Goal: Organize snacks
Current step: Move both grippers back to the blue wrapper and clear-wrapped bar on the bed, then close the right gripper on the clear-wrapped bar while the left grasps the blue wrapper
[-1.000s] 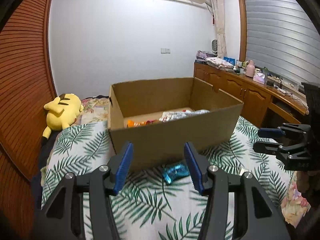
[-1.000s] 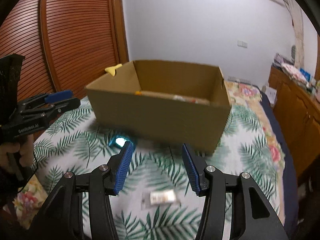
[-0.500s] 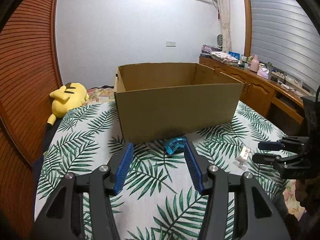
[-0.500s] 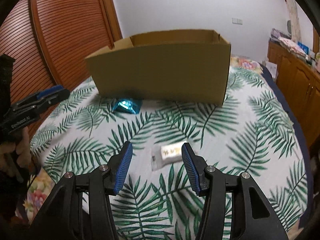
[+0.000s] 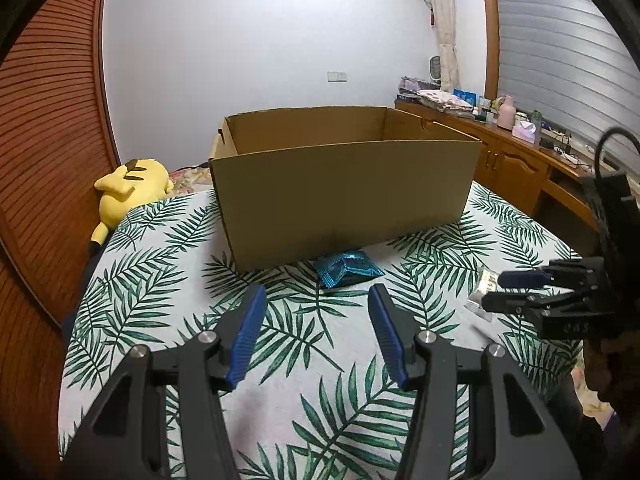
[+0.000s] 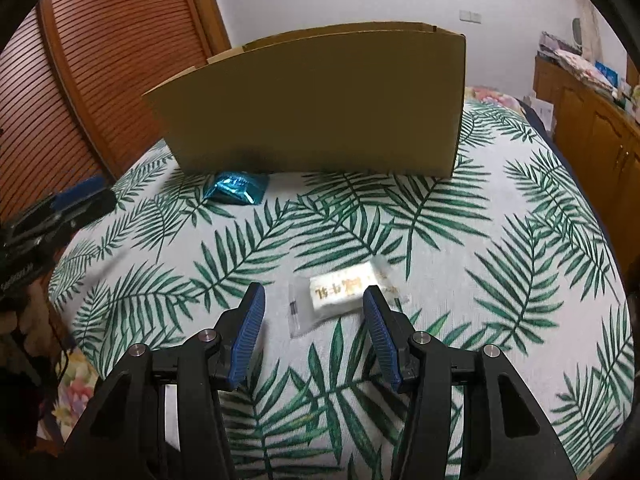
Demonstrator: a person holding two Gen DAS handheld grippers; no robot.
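Note:
An open cardboard box (image 5: 344, 184) (image 6: 316, 108) stands on the leaf-print sheet. A shiny blue snack packet (image 5: 347, 268) (image 6: 236, 193) lies just in front of the box. My left gripper (image 5: 316, 300) hovers open a little short of it, nothing between its blue pads. A clear packet with a white snack (image 6: 346, 294) (image 5: 486, 284) lies nearer the bed's front. My right gripper (image 6: 312, 300) is open just above it, the packet lying between the fingertips without touching them. The box's inside is hidden from both views.
A yellow plush toy (image 5: 128, 184) lies at the bed's left by the slatted wooden wardrobe (image 5: 48, 128). A wooden sideboard (image 5: 516, 160) with clutter runs along the right wall. A hand holds the right gripper, seen from the side (image 5: 520, 292), and the left gripper appears at the left edge (image 6: 60, 208).
Both grippers have sunk towards the bed. The box's contents dropped out of sight. The white packet now lies between the right fingertips, and the blue packet sits closer to the left ones.

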